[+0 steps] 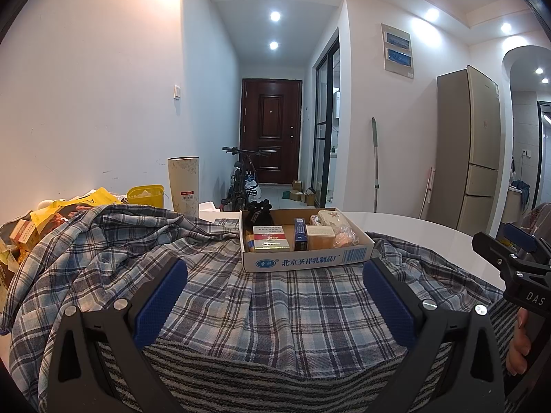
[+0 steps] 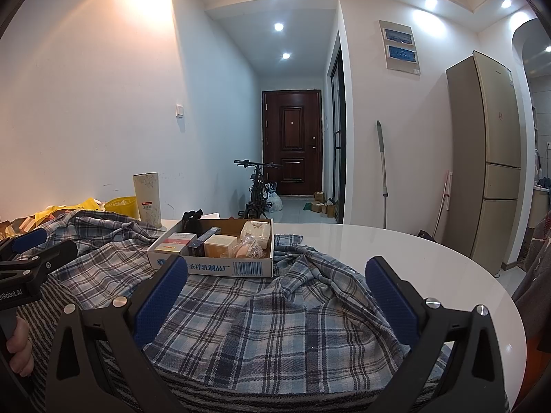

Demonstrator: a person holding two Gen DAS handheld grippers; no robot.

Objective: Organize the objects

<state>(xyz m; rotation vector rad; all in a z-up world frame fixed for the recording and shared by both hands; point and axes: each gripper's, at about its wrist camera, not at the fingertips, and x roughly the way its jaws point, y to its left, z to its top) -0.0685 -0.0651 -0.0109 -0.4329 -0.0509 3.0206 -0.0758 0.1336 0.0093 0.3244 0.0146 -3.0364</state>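
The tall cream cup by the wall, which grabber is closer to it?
Left. The tall cream cup stands ahead and to the left gripper's left; the right gripper sits farther over, beside the left one, both open above the plaid shirt.

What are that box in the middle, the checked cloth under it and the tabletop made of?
The box looks like white printed cardboard: thin folded walls, barcode and lettering. The checked cloth seems a soft woven fabric, perhaps cotton flannel, judging by its folds and matte weave. The tabletop is glossy white and reflects the ceiling lights; stone, glass or lacquer, I cannot tell.
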